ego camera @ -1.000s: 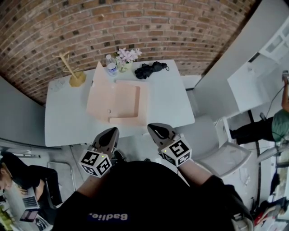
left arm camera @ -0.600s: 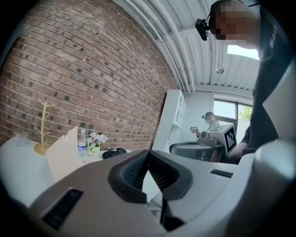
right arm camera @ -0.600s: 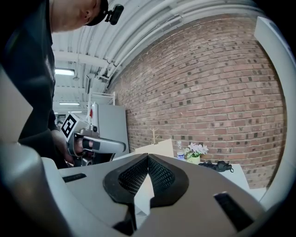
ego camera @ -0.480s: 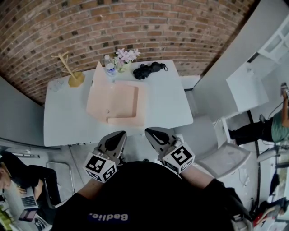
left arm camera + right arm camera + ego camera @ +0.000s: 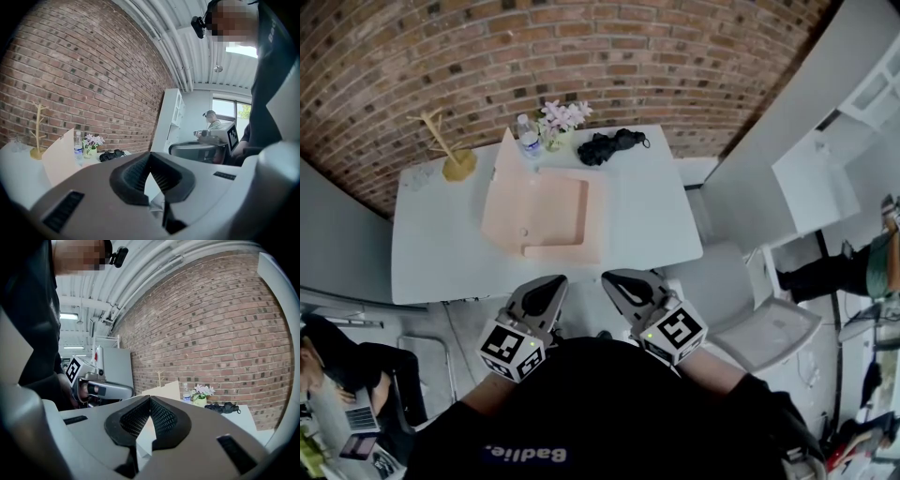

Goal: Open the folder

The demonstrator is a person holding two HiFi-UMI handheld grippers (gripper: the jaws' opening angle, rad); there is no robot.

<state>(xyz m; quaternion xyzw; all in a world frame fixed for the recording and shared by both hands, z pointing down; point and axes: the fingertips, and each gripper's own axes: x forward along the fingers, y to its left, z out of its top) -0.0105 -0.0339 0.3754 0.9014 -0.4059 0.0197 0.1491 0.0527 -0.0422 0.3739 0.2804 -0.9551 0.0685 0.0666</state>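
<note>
A peach folder (image 5: pixel 546 214) lies open on the white table (image 5: pixel 642 211), with its cover flap (image 5: pixel 504 155) standing up at the left. The flap (image 5: pixel 58 157) also shows in the left gripper view, and the folder (image 5: pixel 164 391) in the right gripper view. Both grippers hang close to the person's body, short of the table's near edge and away from the folder. My left gripper (image 5: pixel 546 286) is shut with nothing between its jaws, its tips (image 5: pixel 150 157) meeting. My right gripper (image 5: pixel 619 281) is likewise shut and empty, its tips (image 5: pixel 150 399) touching.
At the table's far side stand a water bottle (image 5: pixel 526 134), a pot of flowers (image 5: pixel 561 122), a black bundle (image 5: pixel 611 143) and a wooden branch stand (image 5: pixel 450 150). A grey chair (image 5: pixel 750 309) sits at the right. A person with a laptop (image 5: pixel 347 384) sits lower left.
The left gripper has shifted right, closer to the right one, and rolled a little. Both marker cubes sit slightly lower in the head view. The folder has not moved.
</note>
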